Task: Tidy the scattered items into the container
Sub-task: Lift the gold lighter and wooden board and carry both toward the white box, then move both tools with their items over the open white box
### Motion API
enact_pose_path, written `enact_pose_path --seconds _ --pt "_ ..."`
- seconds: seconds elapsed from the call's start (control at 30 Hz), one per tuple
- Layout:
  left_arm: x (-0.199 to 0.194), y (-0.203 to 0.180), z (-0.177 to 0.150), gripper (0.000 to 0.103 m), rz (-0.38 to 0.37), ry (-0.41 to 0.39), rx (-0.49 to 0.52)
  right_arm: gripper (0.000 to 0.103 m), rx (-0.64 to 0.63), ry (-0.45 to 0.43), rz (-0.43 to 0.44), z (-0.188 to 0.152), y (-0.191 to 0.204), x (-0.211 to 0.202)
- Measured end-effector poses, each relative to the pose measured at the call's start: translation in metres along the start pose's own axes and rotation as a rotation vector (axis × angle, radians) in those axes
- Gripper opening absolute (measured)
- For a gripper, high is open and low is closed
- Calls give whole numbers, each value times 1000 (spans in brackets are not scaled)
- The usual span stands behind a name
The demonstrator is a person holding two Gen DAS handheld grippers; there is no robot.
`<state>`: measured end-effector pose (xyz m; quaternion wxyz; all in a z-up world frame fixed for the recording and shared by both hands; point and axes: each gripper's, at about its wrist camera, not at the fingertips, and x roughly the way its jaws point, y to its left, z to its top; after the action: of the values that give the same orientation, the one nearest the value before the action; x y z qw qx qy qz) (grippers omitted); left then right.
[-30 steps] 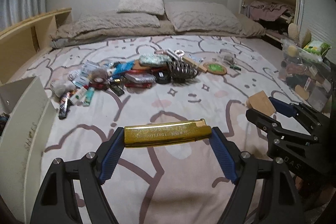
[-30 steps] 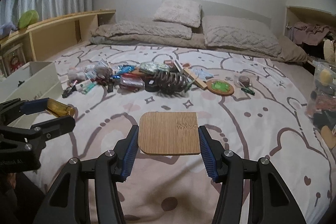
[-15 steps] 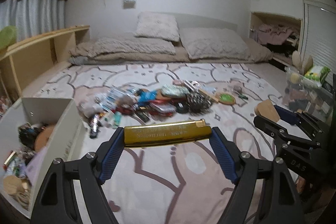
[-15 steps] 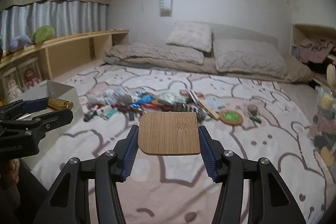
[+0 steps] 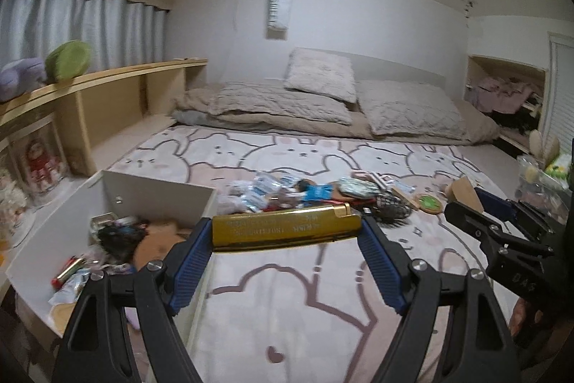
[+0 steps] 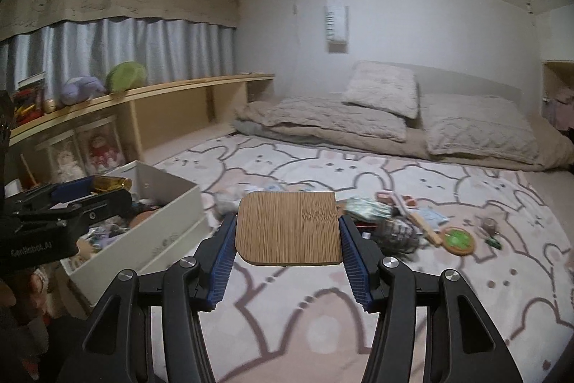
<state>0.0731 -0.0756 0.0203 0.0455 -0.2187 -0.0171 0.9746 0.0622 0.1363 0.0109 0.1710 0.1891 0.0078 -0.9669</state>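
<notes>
Now both grippers are carrying things toward the white box (image 5: 158, 192), which is standing on the bed (image 5: 323, 293) at the left edge, at about nine o'clock from the left gripper (image 5: 287, 236). The left gripper is clamping a long gold harmonica (image 5: 285, 229) by its two ends, with the jaws standing wide around it. The right gripper (image 6: 287, 232) is pinching a small bamboo board (image 6: 288, 228) by its side edges, holding it flat. The box is already holding several small items, and the pile of scattered things (image 5: 308, 194) is lying near the middle of the bed, at about twelve o'clock from both grippers. For a good drop, I think the left gripper should be moving further toward nine o'clock until the harmonica is fully over the open box, not over its near wall, and then lowering before the jaws are letting go. The harmonica is long, so it is better to turn it along the box's length. The board should be following only after the left gripper is clearing away, because the two grippers are close and could be bumping over the box.
</notes>
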Motion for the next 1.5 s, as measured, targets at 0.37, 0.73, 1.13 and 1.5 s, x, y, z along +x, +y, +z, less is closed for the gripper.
enact_pose_path --seconds 0.37,0.73,1.13,1.5 --pt "-23 69 5 81 99 -29 -84 56 -37 37 158 11 51 28" --pt "-39 130 1 81 226 -53 -133 56 -35 117 391 20 105 56" --pt "-29 190 -13 81 314 -23 -216 56 -118 219 534 10 167 81" --pt "-11 222 -34 81 352 33 -261 56 -191 322 624 0 218 118"
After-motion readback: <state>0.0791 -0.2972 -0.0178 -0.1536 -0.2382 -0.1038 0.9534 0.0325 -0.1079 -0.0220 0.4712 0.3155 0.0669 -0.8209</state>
